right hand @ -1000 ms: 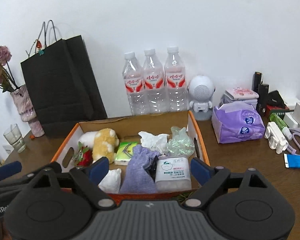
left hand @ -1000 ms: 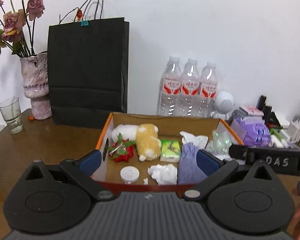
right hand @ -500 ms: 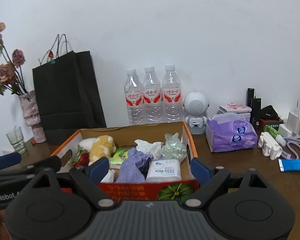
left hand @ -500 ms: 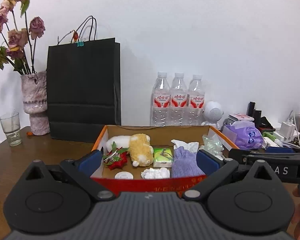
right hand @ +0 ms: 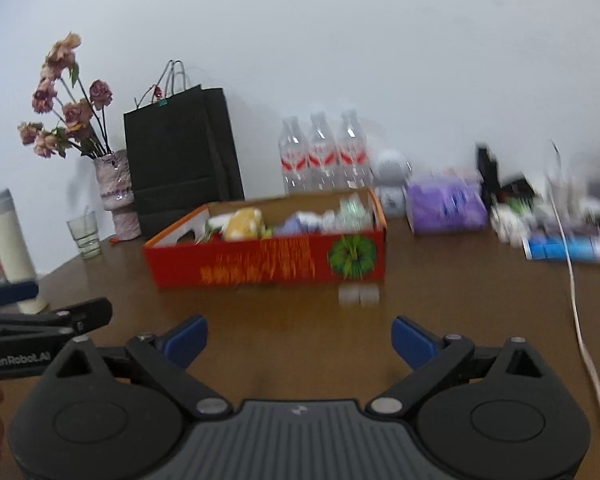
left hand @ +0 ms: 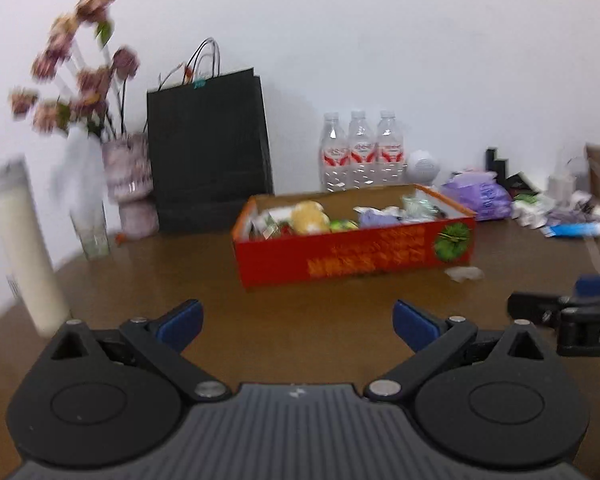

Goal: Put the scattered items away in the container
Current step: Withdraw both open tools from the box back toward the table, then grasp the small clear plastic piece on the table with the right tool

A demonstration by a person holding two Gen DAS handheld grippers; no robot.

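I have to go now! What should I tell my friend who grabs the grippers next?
Left gripper: open, empty, over bare table.
Right gripper: jaws opening, nothing between them.
Box: on the table, already holding the plush toy, purple pouch and other small bits.
Left to do: a small white item lies on the table just in front of the box. Pick it up and drop it in.

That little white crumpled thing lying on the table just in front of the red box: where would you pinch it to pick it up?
The crumpled white scrap lies low on the brown table, apart from the red box. It is blurred, so its exact shape is unclear. I would probably come from above and the near side, fingers astride its narrow width, pinching the raised middle. The right gripper is empty, its jaws opening.
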